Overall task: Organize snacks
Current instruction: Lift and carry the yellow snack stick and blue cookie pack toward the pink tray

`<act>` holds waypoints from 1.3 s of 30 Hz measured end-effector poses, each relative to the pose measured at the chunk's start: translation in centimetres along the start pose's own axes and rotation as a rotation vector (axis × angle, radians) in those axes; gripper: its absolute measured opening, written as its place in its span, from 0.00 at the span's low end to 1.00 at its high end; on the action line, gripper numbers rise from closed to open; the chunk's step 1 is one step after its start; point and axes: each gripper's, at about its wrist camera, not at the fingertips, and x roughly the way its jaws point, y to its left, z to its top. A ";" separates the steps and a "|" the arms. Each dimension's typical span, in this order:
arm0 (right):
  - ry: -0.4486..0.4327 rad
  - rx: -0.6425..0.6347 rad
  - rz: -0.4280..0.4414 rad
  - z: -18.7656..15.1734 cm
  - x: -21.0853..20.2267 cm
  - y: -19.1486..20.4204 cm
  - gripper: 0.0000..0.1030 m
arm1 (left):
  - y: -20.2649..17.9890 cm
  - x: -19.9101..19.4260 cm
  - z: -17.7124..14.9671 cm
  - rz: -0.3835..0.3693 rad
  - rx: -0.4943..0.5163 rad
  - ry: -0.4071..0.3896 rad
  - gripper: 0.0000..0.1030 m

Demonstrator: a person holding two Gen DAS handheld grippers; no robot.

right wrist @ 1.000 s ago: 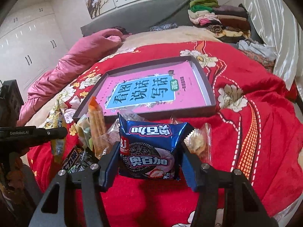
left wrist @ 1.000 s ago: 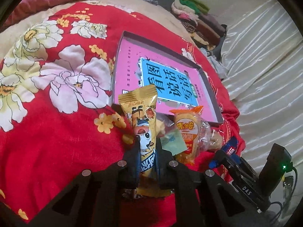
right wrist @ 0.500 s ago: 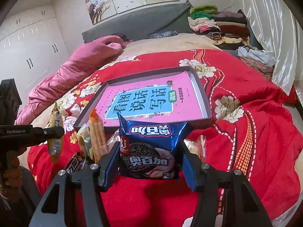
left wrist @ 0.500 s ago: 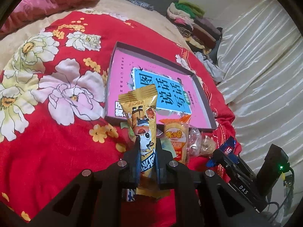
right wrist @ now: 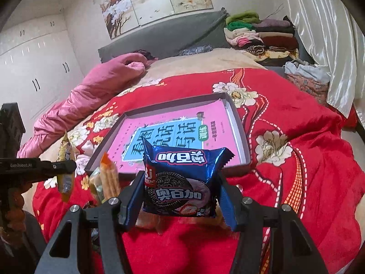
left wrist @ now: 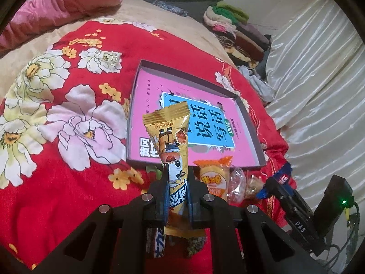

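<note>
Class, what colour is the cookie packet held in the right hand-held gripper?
Dark blue packet with white lettering; clearest in the right wrist view.

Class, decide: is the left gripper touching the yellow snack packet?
Touching. The left wrist view shows the left gripper with both pads pressed against the yellow snack packet, which stands upright between them.

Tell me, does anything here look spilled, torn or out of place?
Nothing looks spilled or torn. The oddest thing is the setting: a loose heap of snack packets lies on the red flowered bedspread, outside the shallow box. Each tool holds one intact packet: a yellow one and a blue biscuit pack.
</note>
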 end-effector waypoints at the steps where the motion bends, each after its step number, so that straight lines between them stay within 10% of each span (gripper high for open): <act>1: -0.009 0.000 0.000 0.2 0.0 -0.2 0.57 | -0.1 0.1 0.1 0.006 0.001 -0.002 0.11; 39: 0.039 -0.065 0.112 7.2 5.2 -3.4 0.57 | -2.7 4.9 5.6 0.186 -0.007 -0.040 0.11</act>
